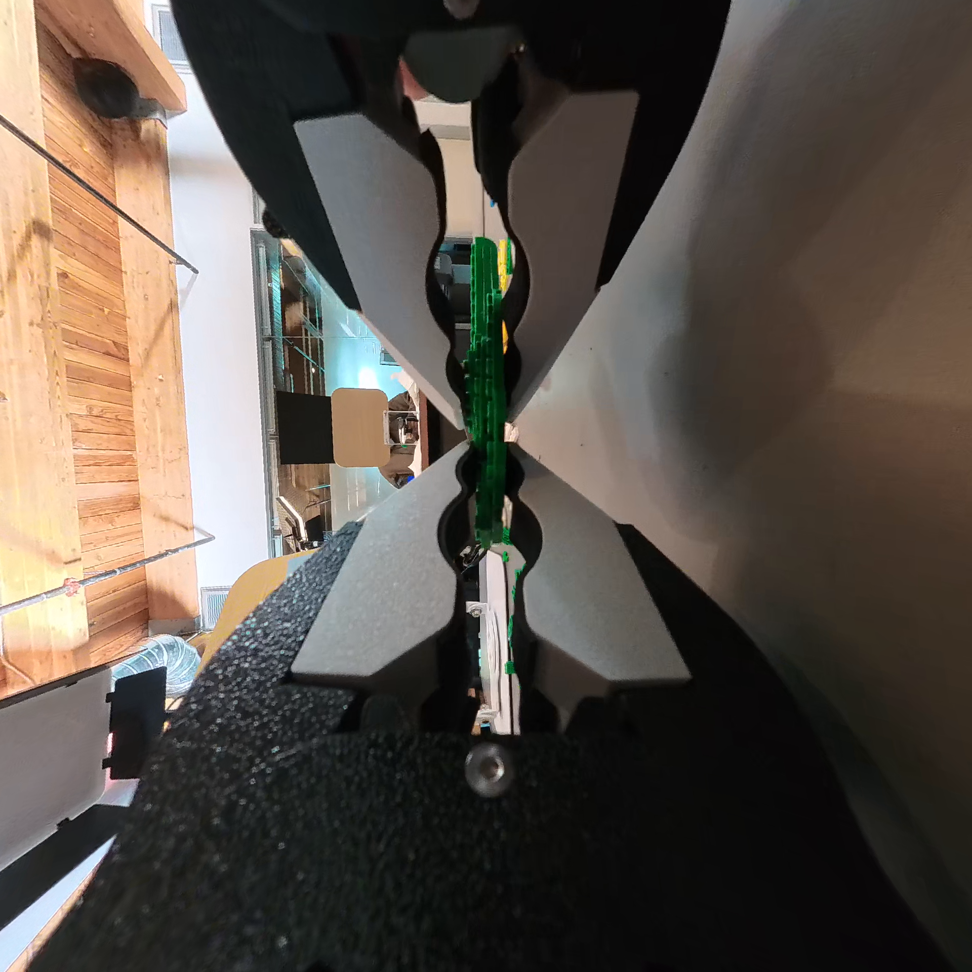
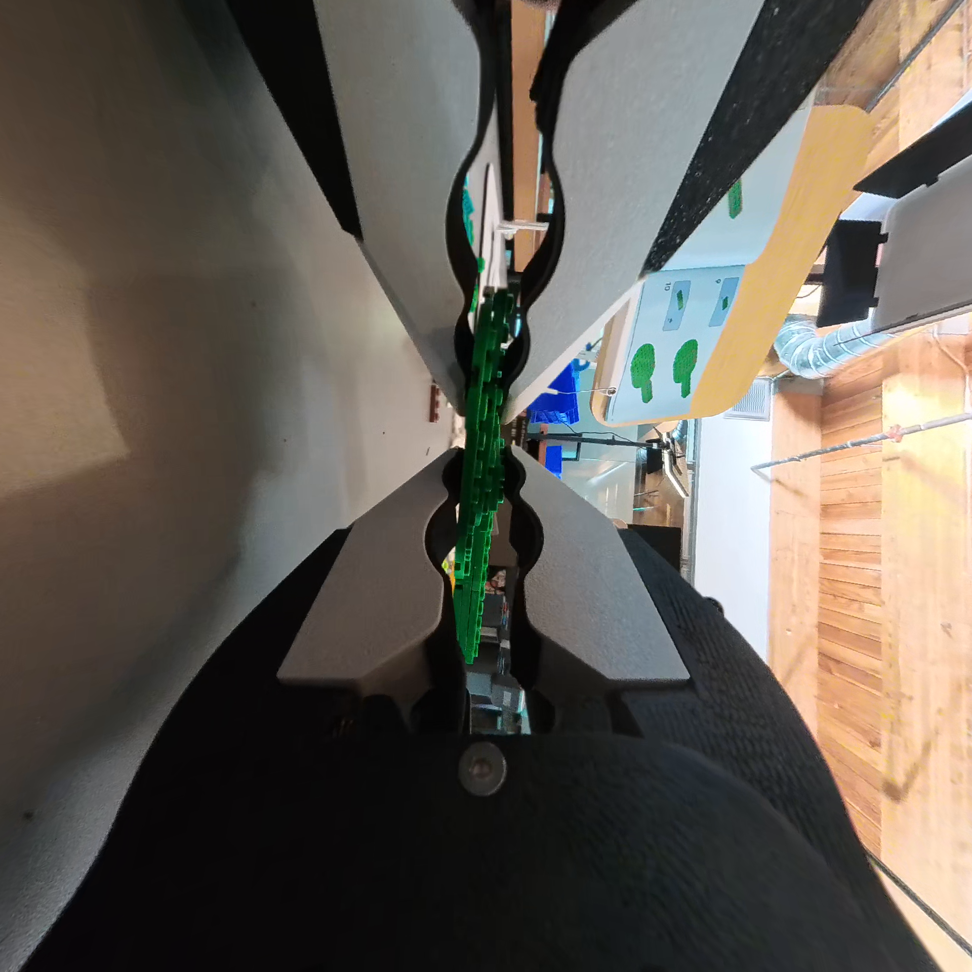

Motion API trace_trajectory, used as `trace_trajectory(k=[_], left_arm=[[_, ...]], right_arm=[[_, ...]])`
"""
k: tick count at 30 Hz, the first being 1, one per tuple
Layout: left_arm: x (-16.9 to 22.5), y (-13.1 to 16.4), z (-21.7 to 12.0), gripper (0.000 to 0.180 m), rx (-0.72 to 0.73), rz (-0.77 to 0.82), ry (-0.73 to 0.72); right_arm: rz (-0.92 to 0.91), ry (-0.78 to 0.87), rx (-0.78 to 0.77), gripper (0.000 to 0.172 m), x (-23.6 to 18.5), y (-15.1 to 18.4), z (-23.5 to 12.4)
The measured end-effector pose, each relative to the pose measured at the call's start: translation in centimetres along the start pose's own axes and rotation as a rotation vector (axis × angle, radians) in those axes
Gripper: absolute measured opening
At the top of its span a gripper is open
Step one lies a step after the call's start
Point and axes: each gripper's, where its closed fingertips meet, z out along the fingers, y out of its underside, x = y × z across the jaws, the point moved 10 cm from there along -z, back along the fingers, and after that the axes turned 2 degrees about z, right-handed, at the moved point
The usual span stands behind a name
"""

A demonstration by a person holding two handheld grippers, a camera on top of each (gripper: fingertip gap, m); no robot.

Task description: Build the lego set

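Left wrist view: our left gripper (image 1: 486,447) clamps the green brick plate (image 1: 486,400) edge-on; the right gripper (image 2: 481,447) pinches its opposite end. Plate's long axis runs between both claws, above the white desk (image 1: 736,368).

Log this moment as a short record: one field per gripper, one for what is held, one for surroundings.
left gripper: jaws closed on the green brick plate, which runs edge-on between its fingers
right gripper: jaws closed on the same green brick plate, from the opposite end, tips facing the left gripper's
held item: flat green studded plate built of small bricks
surroundings: white table; instruction sheet on a tan board; blue bins
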Motion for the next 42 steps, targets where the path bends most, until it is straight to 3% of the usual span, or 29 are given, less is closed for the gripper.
trace_trajectory(k=[8,12,15,26,33,37,42], left_arm=[[0.1,0.0,0.1,0.005,0.000,-0.020,0.028],[-0.2,0.1,0.2,0.005,0.000,-0.042,0.016],[-0.2,0.3,0.2,0.005,-0.009,-0.057,0.015],[-0.6,0.5,0.2,0.005,-0.027,-0.089,-0.005],[-0.9,0.4,0.0,0.005,-0.010,-0.072,-0.055],[-1.2,0.6,-0.4,0.005,0.000,-0.049,-0.126],[-1.6,0.5,-0.8,0.004,0.056,-0.077,-0.164]], right_arm=[[0.011,-0.025,-0.013,0.011,-0.1,0.0,0.1],[0.144,-0.023,0.042,0.013,0.2,0.3,0.1],[0.219,-0.033,0.063,0.025,0.6,0.6,0.0],[0.004,0.045,0.015,0.011,0.5,0.2,-0.3],[0.085,0.069,0.082,0.011,1.2,0.6,-0.8],[0.197,0.126,0.169,0.041,2.6,1.9,-1.8],[0.114,0.156,0.255,0.045,2.6,2.4,-3.0]])
